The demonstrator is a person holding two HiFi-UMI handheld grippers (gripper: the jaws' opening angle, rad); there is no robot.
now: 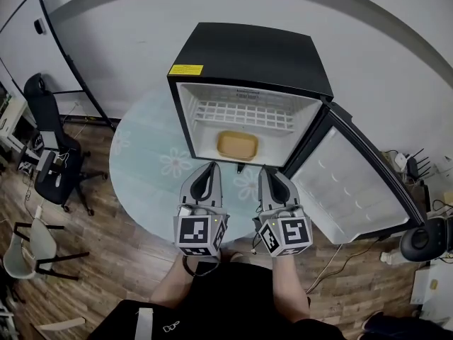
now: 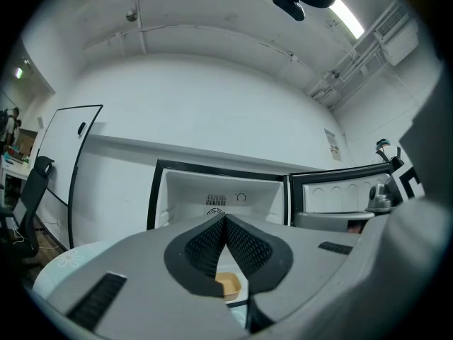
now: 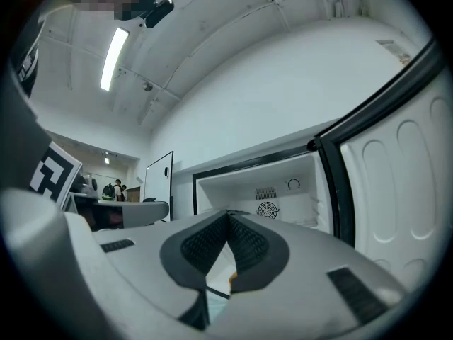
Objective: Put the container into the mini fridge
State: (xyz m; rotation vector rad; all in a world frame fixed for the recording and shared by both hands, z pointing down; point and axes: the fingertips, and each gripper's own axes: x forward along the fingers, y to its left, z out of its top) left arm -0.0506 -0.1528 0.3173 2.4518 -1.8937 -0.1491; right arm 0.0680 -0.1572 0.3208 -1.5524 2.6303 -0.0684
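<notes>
A tan, shallow container sits on the floor of the open black mini fridge, below its white wire shelf. In the left gripper view a corner of the container shows under the jaw tips. My left gripper and right gripper hover side by side just in front of the fridge opening, both shut with nothing between the jaws. The left gripper and the right gripper each show their dark pads pressed together, pointing into the white interior.
The fridge door hangs open to the right. The fridge stands on a round pale-blue glass table. Office chairs stand at the left on the wood floor. Cables and devices lie on the floor at the right.
</notes>
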